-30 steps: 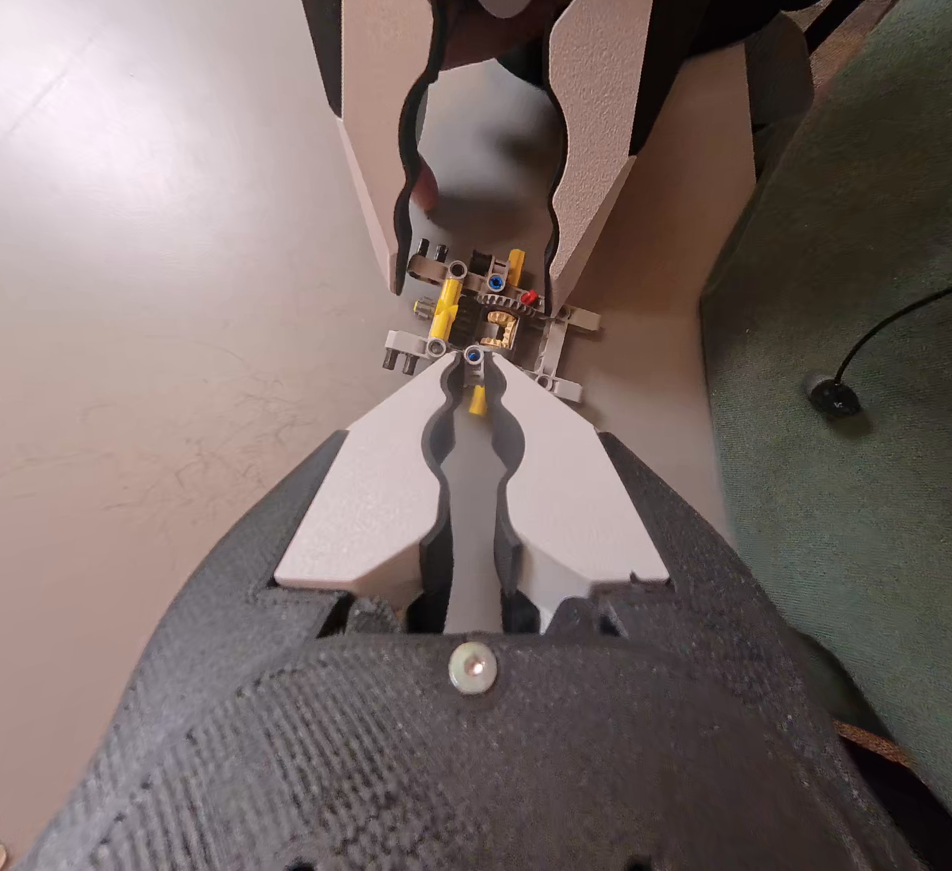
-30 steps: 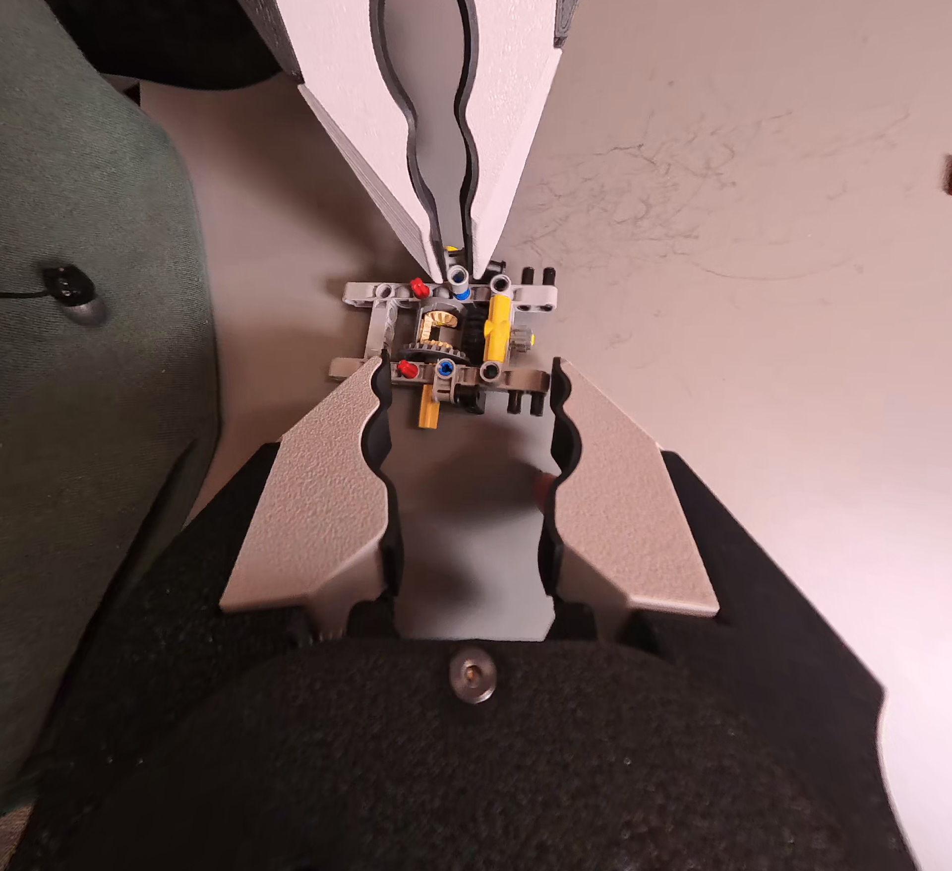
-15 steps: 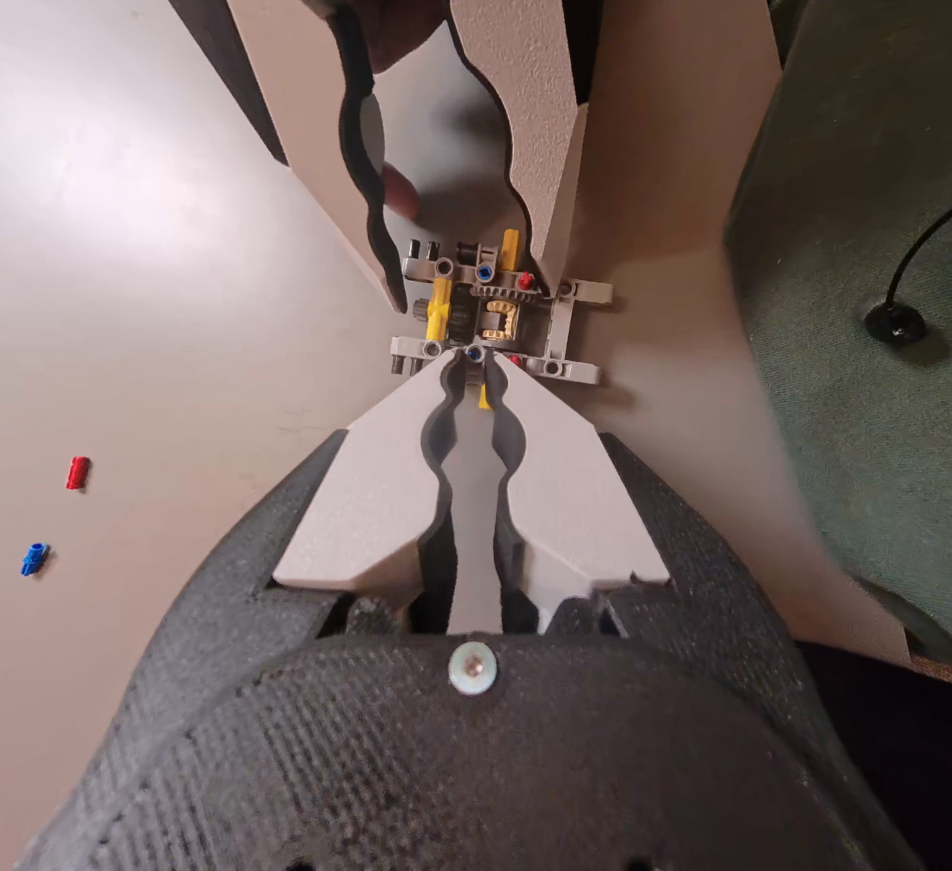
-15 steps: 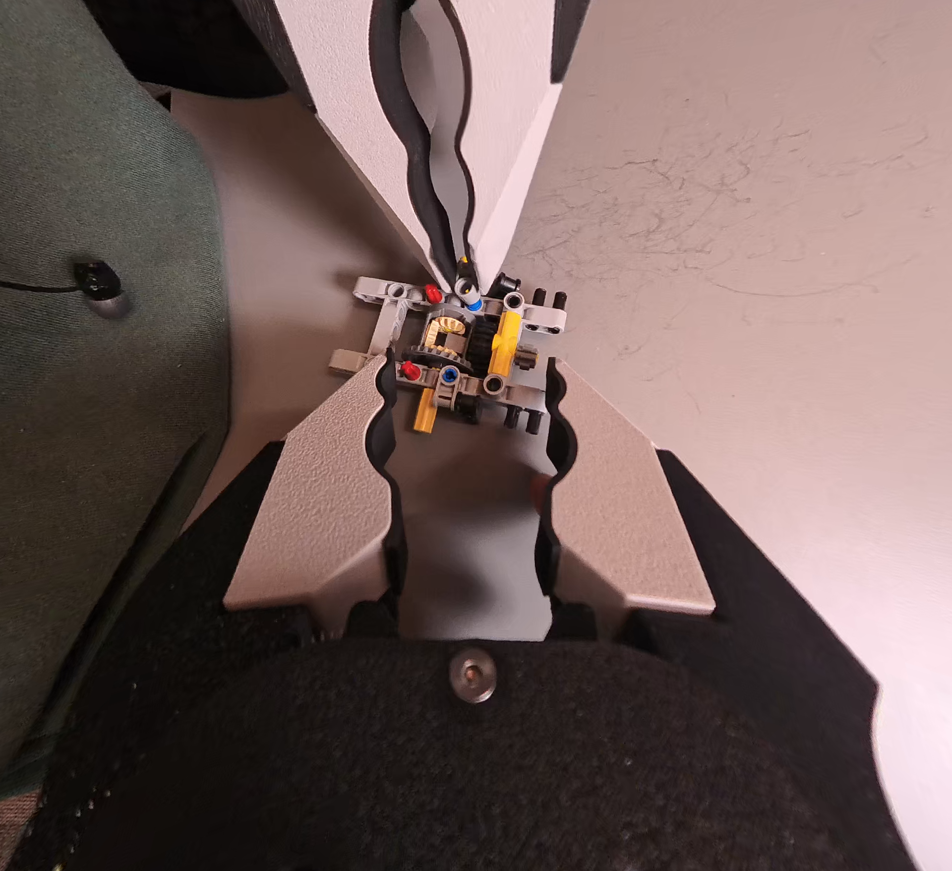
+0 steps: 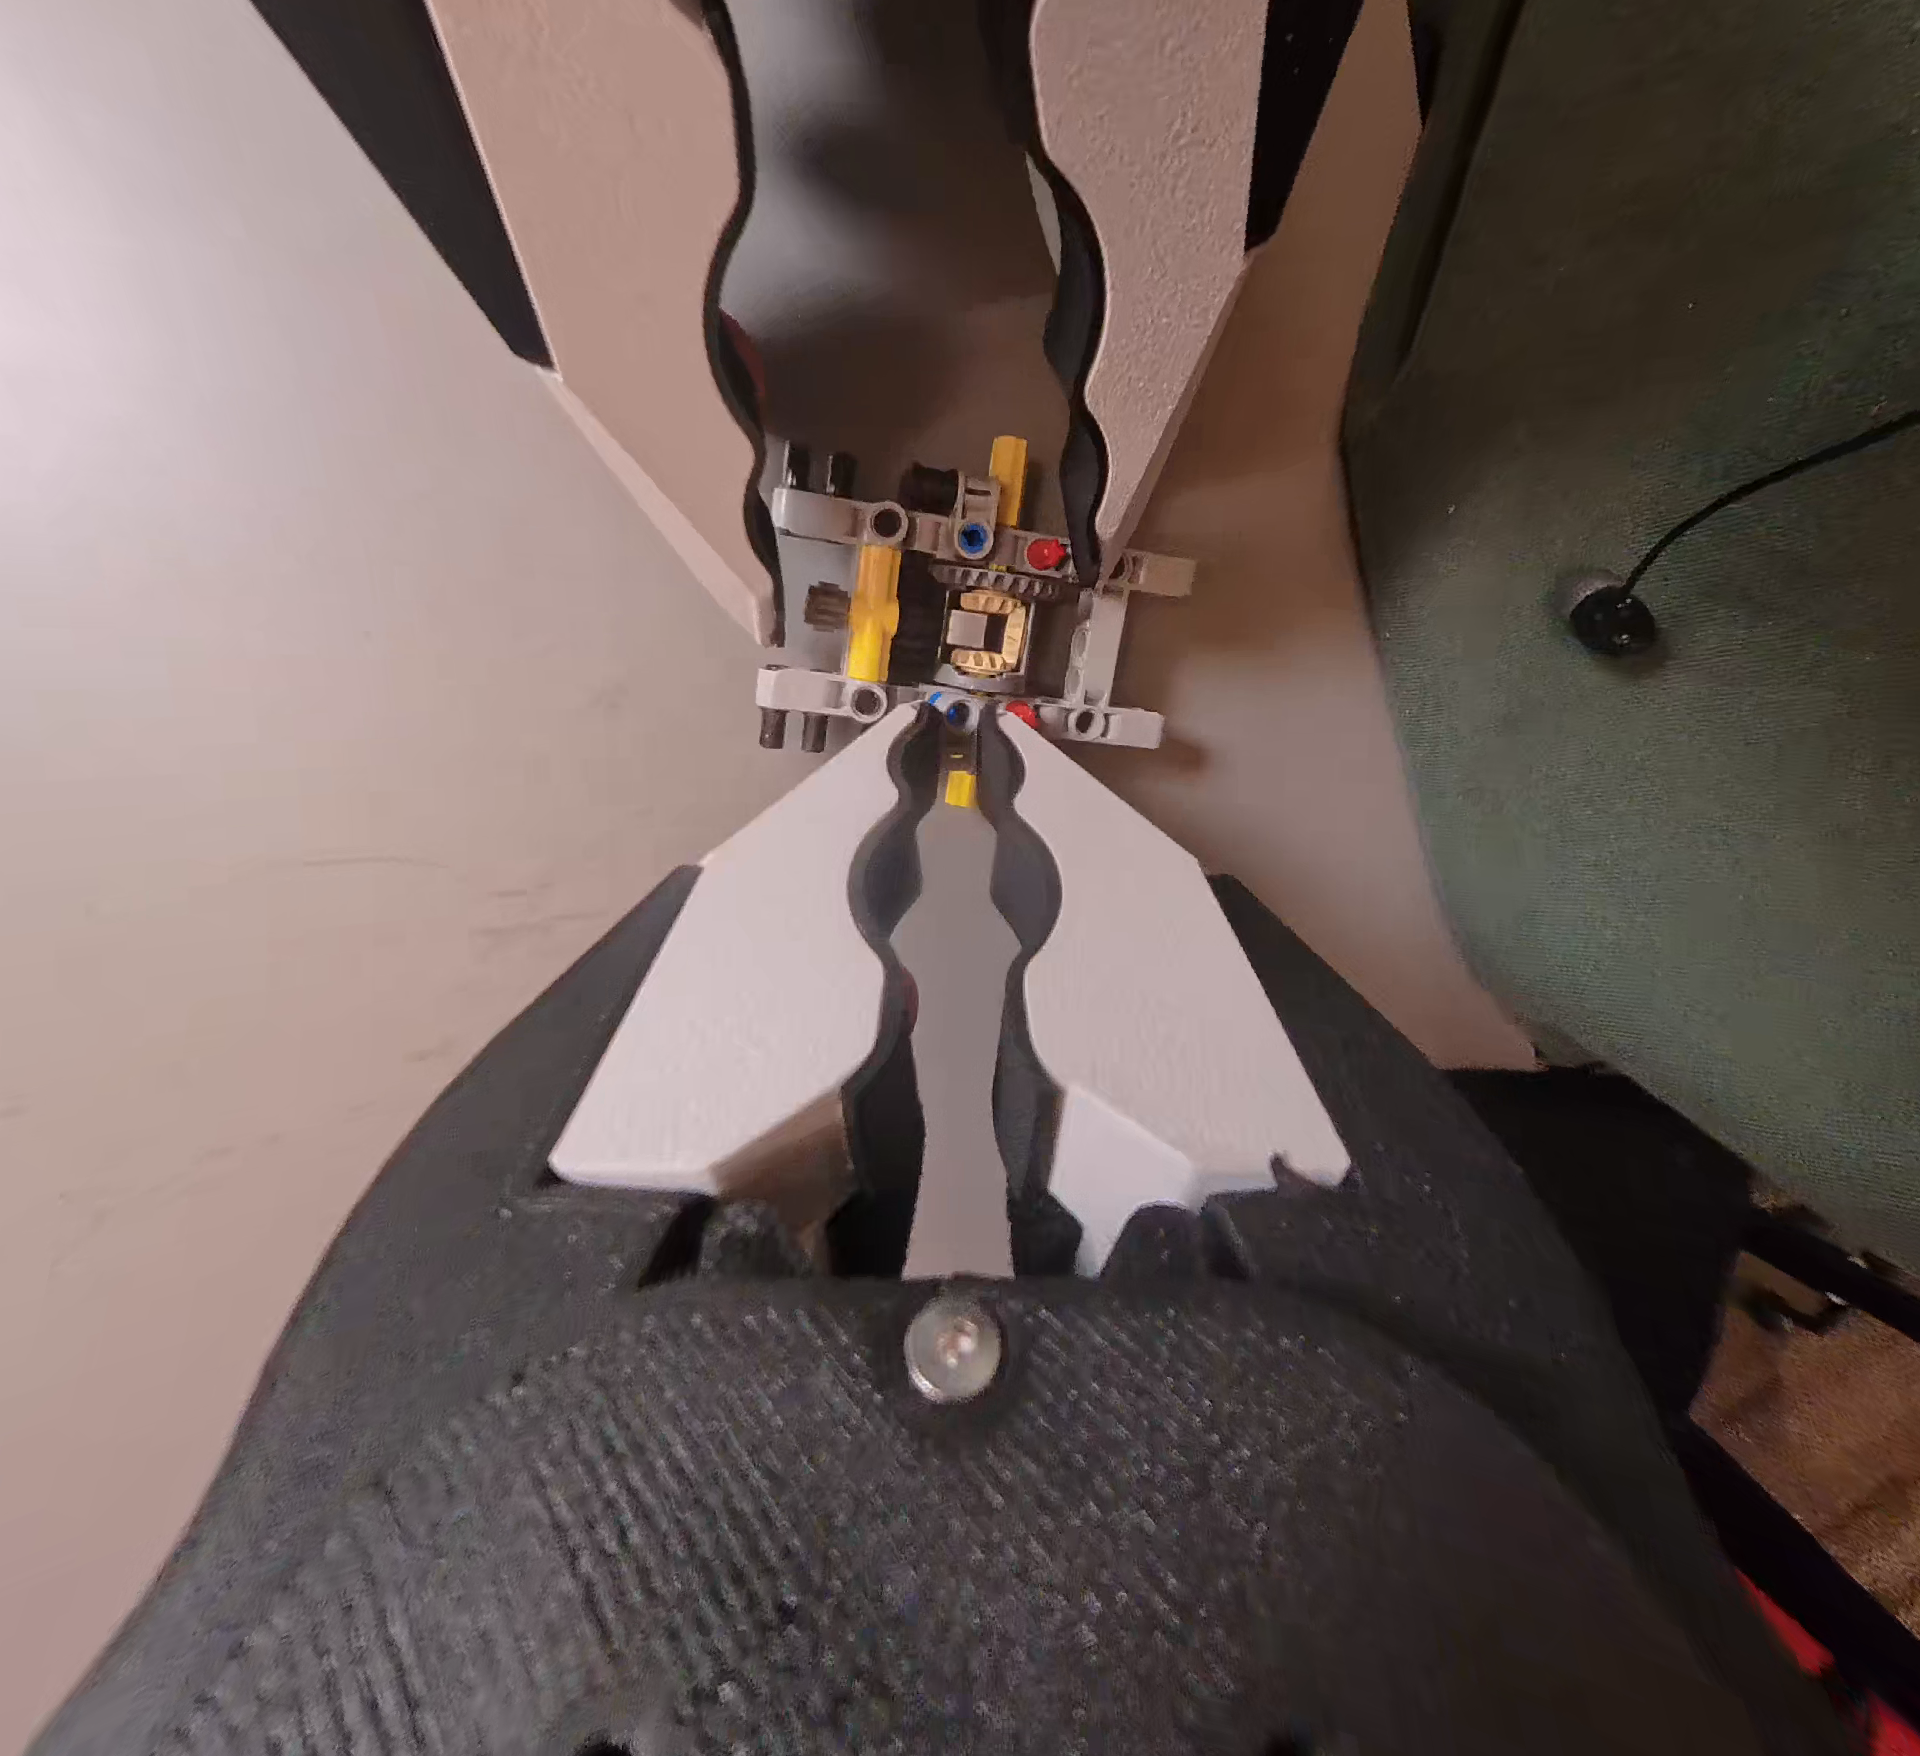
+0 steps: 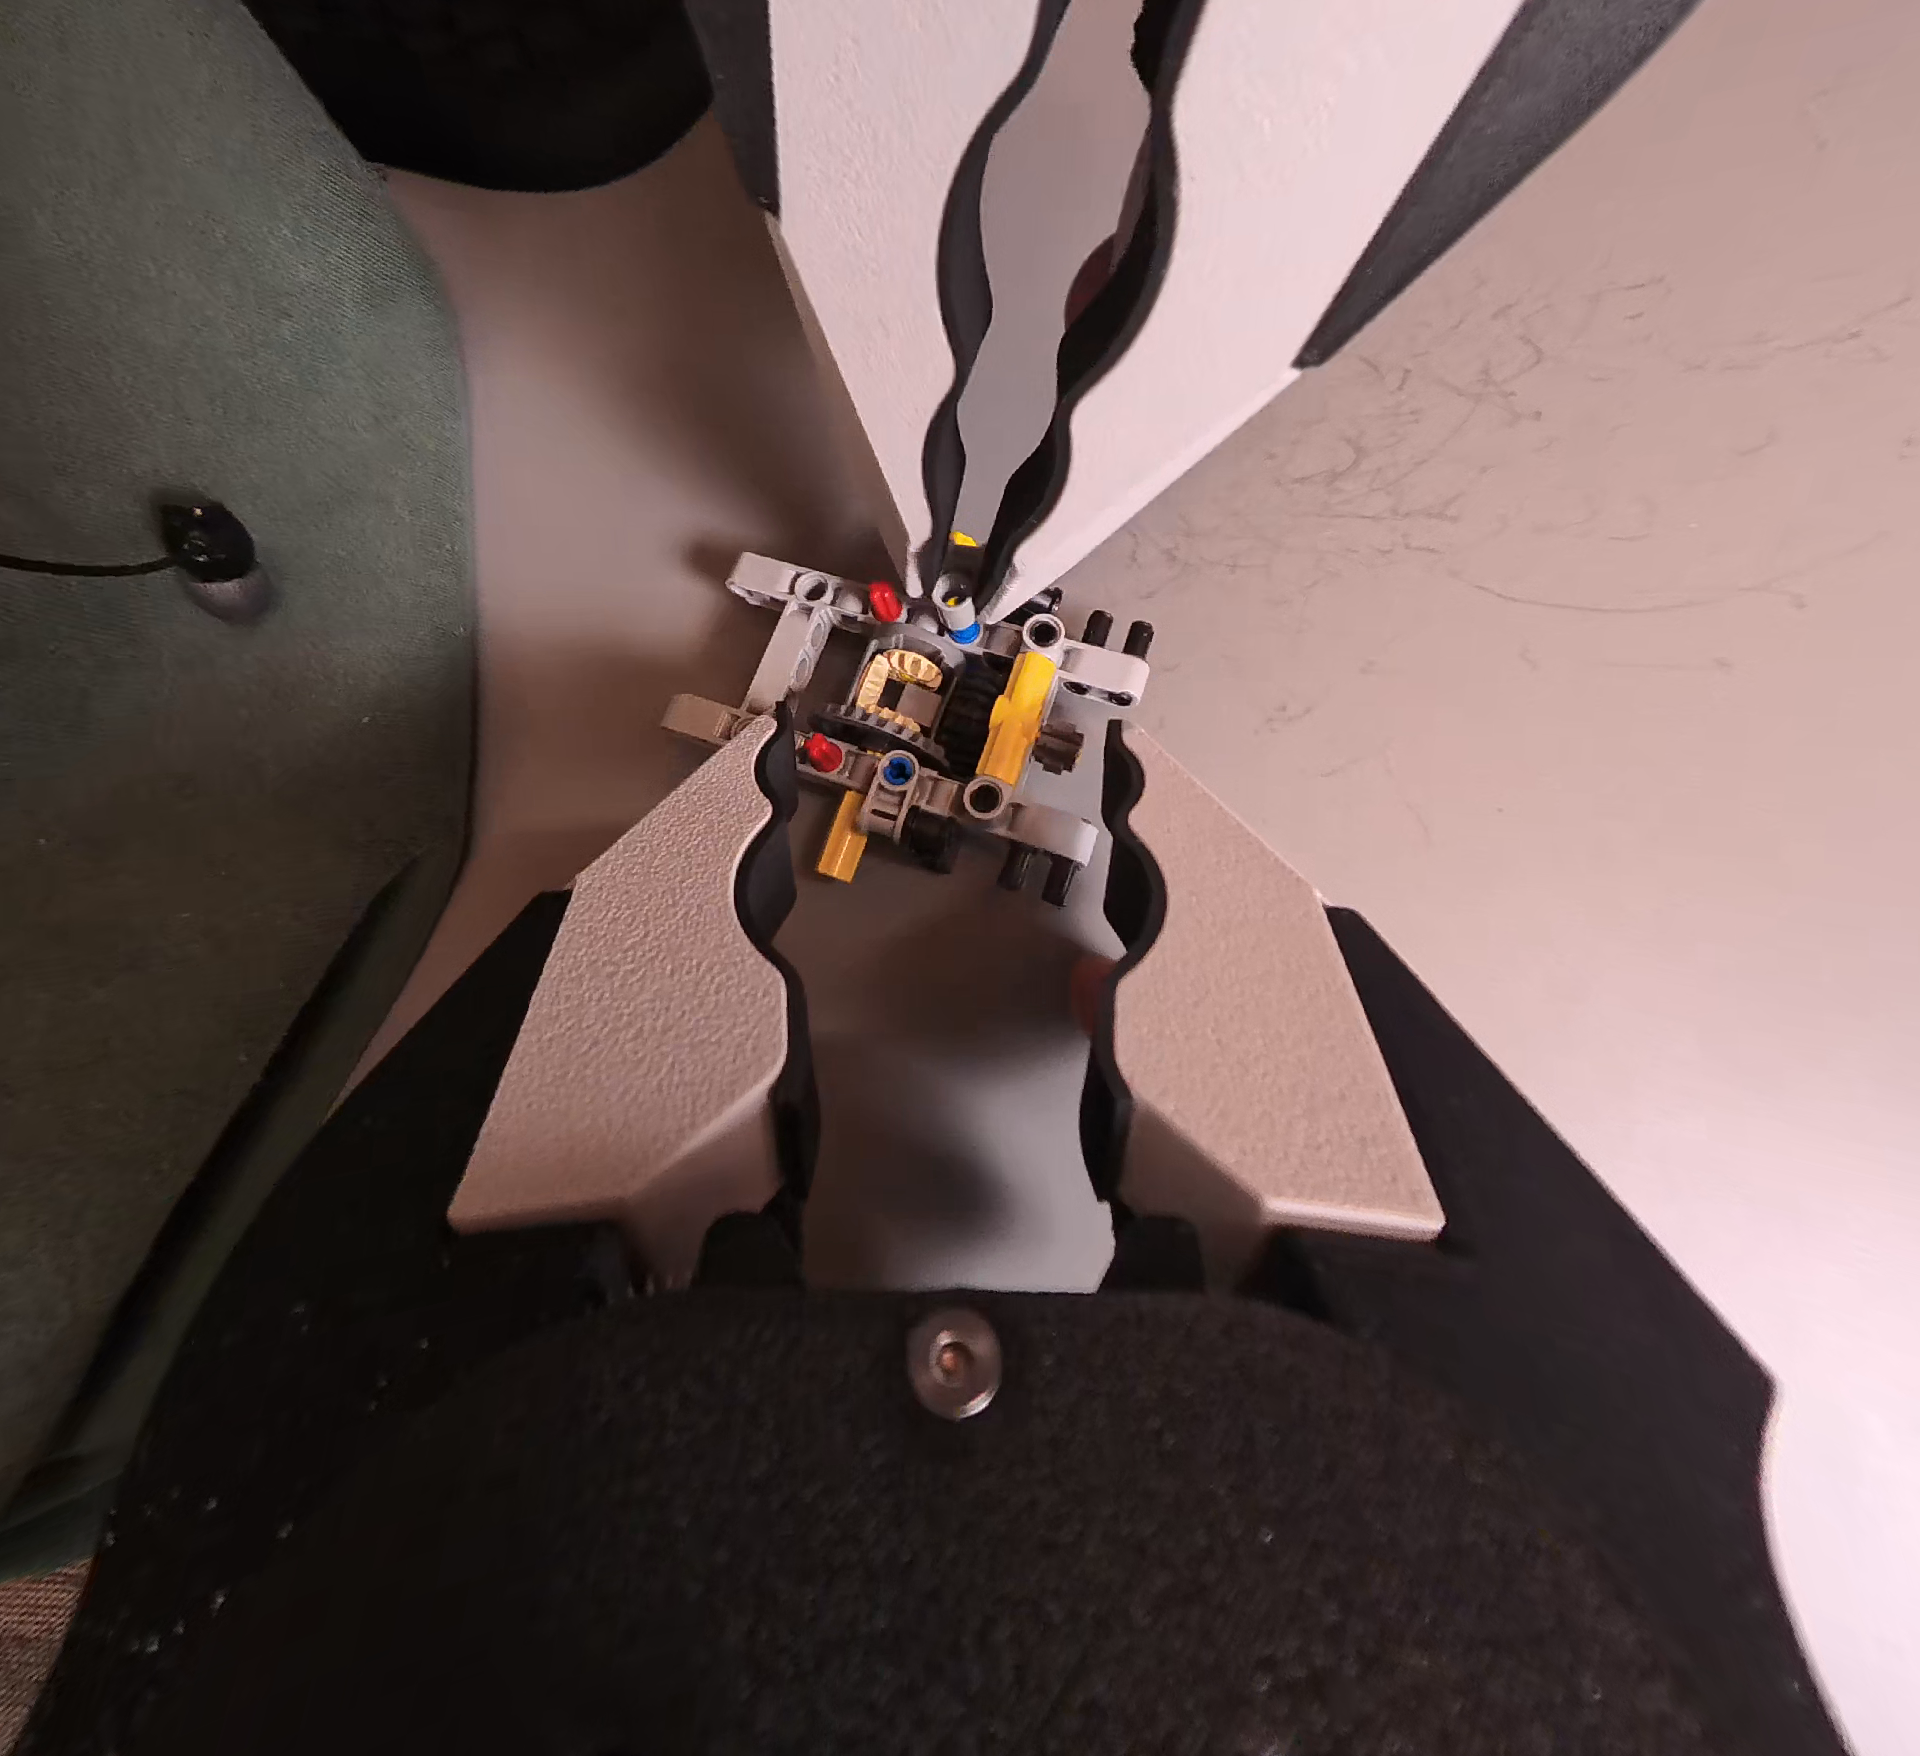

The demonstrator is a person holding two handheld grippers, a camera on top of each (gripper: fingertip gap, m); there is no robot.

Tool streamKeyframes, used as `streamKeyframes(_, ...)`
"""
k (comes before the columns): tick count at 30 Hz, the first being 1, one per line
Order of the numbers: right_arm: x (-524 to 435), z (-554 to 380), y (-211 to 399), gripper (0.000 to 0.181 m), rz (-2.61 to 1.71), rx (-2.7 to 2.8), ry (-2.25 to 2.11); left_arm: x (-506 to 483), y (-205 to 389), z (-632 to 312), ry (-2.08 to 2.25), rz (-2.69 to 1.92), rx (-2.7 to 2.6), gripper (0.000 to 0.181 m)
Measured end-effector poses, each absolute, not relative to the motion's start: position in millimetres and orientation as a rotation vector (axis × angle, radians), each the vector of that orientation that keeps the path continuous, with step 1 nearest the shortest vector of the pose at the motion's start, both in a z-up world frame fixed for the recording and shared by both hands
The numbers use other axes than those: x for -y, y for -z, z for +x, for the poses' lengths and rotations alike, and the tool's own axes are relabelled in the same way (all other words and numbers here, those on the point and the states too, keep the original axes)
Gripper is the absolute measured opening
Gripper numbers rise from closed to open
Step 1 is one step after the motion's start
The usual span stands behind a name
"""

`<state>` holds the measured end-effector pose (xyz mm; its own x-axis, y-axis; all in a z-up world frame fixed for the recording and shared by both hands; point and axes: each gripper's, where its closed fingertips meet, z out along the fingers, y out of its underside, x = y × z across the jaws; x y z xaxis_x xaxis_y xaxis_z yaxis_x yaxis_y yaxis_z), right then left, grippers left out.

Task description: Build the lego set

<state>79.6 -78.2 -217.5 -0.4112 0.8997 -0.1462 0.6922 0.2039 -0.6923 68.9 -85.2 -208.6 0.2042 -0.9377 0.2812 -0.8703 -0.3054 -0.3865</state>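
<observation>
Grey geared lego assembly (image 5: pixel 961 610) lies flat on the table.

We seem to be in a living room or lounge: a smooth, scuffed pale table (image 6: pixel 1558 563) stands just beside a green upholstered seat (image 5: pixel 1683 356) with a button tuft (image 5: pixel 1610 620).

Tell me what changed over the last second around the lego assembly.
The right tongs closed in around the lego assembly until their fingers reached its two ends; they had stood back from it, and they remain wide. The assembly turned slightly in the right wrist view. The left tongs stay pinched on the yellow axle at its edge.
</observation>
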Motion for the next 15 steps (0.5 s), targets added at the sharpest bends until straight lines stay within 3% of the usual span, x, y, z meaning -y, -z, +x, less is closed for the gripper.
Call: streamKeyframes(15, 74.0, 82.5, 211.8, 0.054, -1.396, 2.155, -0.954, 86.4, 209.3, 70.2, 0.693, -2.418, -1.743, 0.006)
